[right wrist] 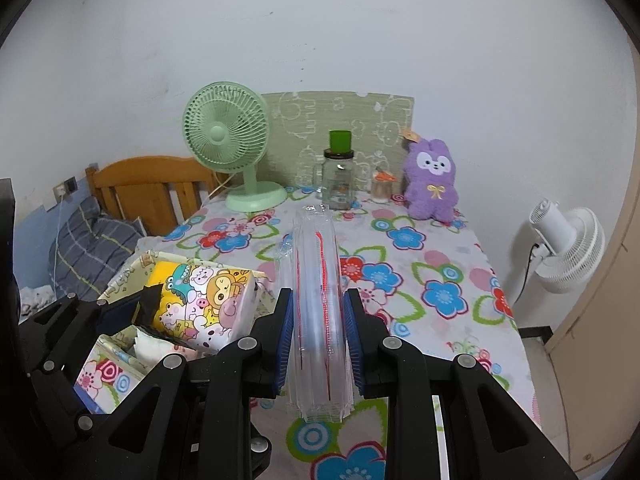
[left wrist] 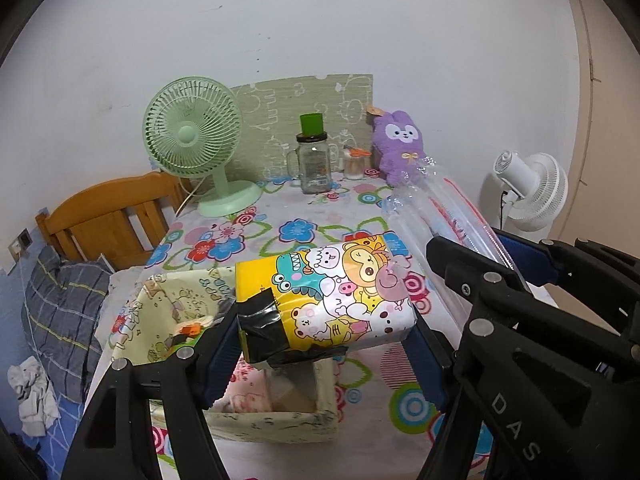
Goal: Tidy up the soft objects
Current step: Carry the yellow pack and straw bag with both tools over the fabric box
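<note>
- Fingers [left wrist: 224, 344] of our left gripper [left wrist: 326, 344] stand wide apart and press on the two ends of the cartoon-printed tissue pack [left wrist: 328, 300], so we have it clamped lengthwise; we hold it in the air, directly above the open fabric basket [left wrist: 276, 420], which we judge to be where the soft things go.
- From this left wrist view, our right gripper [left wrist: 516, 276] shows at the right, carrying the clear plastic packet [left wrist: 436, 208] out over the flowered table [left wrist: 280, 216]. The purple plush rabbit [left wrist: 400, 148] sits upright at the far edge, beside the glass jar [left wrist: 314, 160] and the green fan [left wrist: 192, 136], not yet gathered.
- From the right wrist view, our right gripper [right wrist: 320, 340] is nearly closed, its blue fingers [right wrist: 286, 344] squeezing the thin clear plastic packet [right wrist: 318, 300] edge-on, so the limp sheet stays stiff and points forward off the table [right wrist: 440, 264].
- To its left, the tissue pack [right wrist: 204, 304] hangs over the basket [right wrist: 120, 280] in the left gripper [right wrist: 120, 312], near the table's left edge. We judge the packet waits its turn for the same basket.
</note>
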### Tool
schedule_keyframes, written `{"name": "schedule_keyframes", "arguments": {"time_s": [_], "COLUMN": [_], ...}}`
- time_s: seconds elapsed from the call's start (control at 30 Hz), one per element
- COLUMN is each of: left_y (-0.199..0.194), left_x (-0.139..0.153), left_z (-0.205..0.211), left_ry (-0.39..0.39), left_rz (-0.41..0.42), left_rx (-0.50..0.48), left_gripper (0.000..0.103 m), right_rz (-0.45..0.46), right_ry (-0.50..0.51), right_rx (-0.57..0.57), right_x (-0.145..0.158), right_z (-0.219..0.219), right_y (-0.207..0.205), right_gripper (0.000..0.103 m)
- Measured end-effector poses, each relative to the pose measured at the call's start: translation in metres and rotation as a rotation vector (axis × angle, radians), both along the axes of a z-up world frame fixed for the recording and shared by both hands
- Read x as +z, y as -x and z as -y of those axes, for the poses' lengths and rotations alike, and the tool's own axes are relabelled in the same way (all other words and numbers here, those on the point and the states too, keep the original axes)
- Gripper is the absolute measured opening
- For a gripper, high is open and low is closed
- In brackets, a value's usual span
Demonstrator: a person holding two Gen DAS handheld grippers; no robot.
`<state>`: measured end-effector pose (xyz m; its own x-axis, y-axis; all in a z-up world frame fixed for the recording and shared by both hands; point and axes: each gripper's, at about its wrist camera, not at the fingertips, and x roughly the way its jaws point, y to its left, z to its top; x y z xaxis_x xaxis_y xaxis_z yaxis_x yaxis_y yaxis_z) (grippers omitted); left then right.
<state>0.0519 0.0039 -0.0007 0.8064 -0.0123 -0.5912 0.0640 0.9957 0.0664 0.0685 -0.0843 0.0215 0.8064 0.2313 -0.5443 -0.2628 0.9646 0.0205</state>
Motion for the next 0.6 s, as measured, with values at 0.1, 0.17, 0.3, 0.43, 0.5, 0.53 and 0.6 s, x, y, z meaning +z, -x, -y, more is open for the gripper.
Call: {"name": "schedule_keyframes", "arguments": {"time_s": [0.1, 0.17, 0.3, 0.43, 0.5, 0.53, 0.6], "left_y": [-0.003, -0.005, -0.010, -0.015, -0.017, -0.018, -0.020], "left_x": [-0.003, -0.004, -0.008, -0.013, -0.017, -0.018, -0.022], "left_z": [-0.009, -0.016, -0.028, -0.041, -0.045, -0.048, -0.054], "left_ry": [0.004, 0.007, 0.012, 0.020, 0.021, 0.023, 0.027], "left_rz": [-0.004, -0.009, -0.017, -0.031, -0.036, -0.040, -0.049], "left_rx": [0.014, 0.023, 0.038, 0.053, 0.060, 0.064, 0.073], "left_gripper": [0.076, 0.076, 0.076, 0.076, 0.076, 0.076, 0.076], "right_rz": [-0.003, -0.007, -0.019, -0.036, -0.042, -0.046, -0.055], "right_ry": [0.005, 0.006, 0.004, 0.006, 0.007, 0.009, 0.010], "right_rx": [0.014, 0.023, 0.046, 0.067, 0.076, 0.082, 0.090], "right_x": [-0.002, -0.004, -0.008, -0.013, -0.015, -0.017, -0.020], "right_z": [-0.008, -0.014, -0.027, -0.039, -0.046, -0.050, -0.056], "right_y": [-0.004, -0.007, -0.013, -0.020, -0.022, -0.024, -0.026], "right_gripper": [0.028, 0.028, 0.028, 0.028, 0.028, 0.028, 0.028]}}
